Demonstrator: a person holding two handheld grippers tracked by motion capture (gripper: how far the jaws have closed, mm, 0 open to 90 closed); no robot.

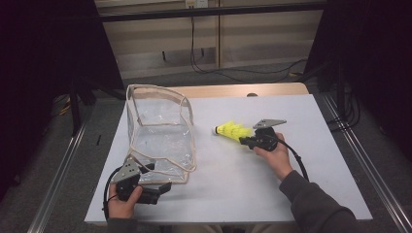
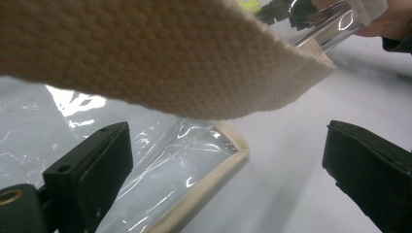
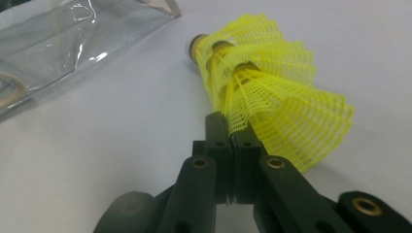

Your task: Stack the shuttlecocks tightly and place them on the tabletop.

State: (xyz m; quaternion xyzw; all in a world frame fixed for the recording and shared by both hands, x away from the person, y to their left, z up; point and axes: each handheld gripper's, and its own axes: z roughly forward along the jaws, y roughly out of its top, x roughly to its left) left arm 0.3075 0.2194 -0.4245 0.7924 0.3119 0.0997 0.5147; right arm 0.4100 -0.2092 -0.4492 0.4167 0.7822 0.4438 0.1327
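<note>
A clear plastic bag (image 1: 160,131) with beige trim stands open-topped on the left of the white table top (image 1: 243,184). My left gripper (image 1: 154,178) sits at its near corner, open. In the left gripper view the jaws of the left gripper (image 2: 226,136) stand wide apart around the bag's trimmed bottom edge (image 2: 228,158) without pressing it, and a beige strap (image 2: 145,58) hangs close over the lens. My right gripper (image 1: 245,141) is shut on the mesh skirt of a stack of nested yellow shuttlecocks (image 1: 232,130), corks pointing toward the bag. In its own view the right gripper (image 3: 232,127) pinches the shuttlecocks (image 3: 272,92) at the skirt's rim.
A wooden table edge (image 1: 233,90) shows behind the white top. Black cables (image 1: 204,63) lie on the floor beyond it. Metal rails (image 1: 359,160) run along both sides. White surface lies open between the bag and the shuttlecocks and in front of my right hand.
</note>
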